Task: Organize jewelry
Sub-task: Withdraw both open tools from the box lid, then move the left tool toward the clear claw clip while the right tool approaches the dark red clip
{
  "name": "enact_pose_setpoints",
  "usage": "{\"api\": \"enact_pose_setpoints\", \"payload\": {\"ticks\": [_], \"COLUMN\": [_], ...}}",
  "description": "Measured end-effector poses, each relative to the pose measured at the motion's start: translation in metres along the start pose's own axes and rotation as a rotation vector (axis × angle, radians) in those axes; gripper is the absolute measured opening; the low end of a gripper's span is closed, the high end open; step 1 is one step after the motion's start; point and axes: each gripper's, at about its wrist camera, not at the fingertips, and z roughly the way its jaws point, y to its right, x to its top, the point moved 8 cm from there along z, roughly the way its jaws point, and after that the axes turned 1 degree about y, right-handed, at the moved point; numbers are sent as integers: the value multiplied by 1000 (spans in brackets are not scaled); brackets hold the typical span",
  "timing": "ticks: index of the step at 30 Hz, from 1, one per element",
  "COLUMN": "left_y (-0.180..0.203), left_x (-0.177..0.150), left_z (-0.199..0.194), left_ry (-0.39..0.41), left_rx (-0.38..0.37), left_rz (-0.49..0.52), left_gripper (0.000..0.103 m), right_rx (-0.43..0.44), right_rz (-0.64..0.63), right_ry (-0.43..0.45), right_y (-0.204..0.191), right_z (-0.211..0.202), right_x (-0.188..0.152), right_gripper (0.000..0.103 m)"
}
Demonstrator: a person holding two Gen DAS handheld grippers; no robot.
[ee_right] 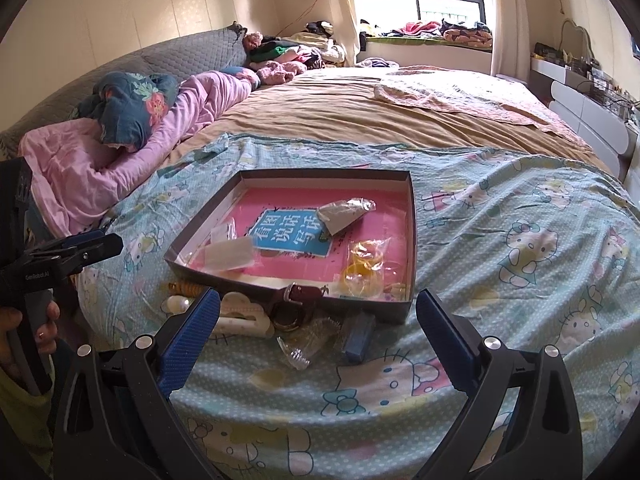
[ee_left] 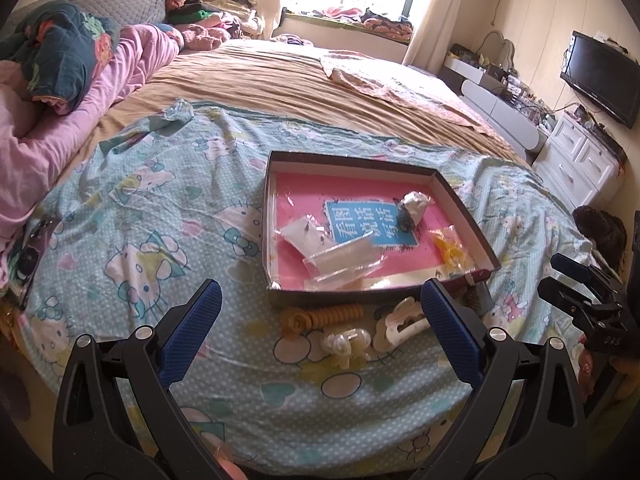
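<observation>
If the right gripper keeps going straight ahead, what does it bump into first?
Probably the blue block lying on the bedsheet between the open right gripper fingers, then the near wall of the box. Depth is hard to judge.

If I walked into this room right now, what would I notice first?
Probably the shallow box with its bright pink bottom, sitting on the cat-print sheet in the middle of the bed. Little bags of jewelry lie inside it, and hair clips wait on the sheet just in front, between the open left gripper fingers.

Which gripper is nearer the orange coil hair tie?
Left. The left gripper opens just before the hair tie; the right gripper sits farther right, facing the blue piece.
</observation>
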Motion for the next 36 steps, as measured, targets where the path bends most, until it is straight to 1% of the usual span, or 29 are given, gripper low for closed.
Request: {"api": "enact_pose_setpoints", "payload": {"ticks": [14,22,28,34,36], "left_y": [3,8,12,12,11], "left_x": [-37,-57,-68,-75,-75], "left_z": [13,28,42,54,57], "left_ry": [-84,-139,-165,-175,-172], "left_rx": [18,28,33,46,52], "left_rz": [30,58,77,86,81], "left_gripper": [93,93,93,89,85], "right_rx": [49,60,60,64,60], "right_rz": [-20,-13,-3,5,15], "right_ry": [-54,-70,-81,-94,-99], "right_y": [-17,-16,-15,-18,-19], "right_z": [12,15,21,30,36], "right_x": [-25,-32,-35,-38,-40], "right_gripper": [98,98,98,98,98]}}
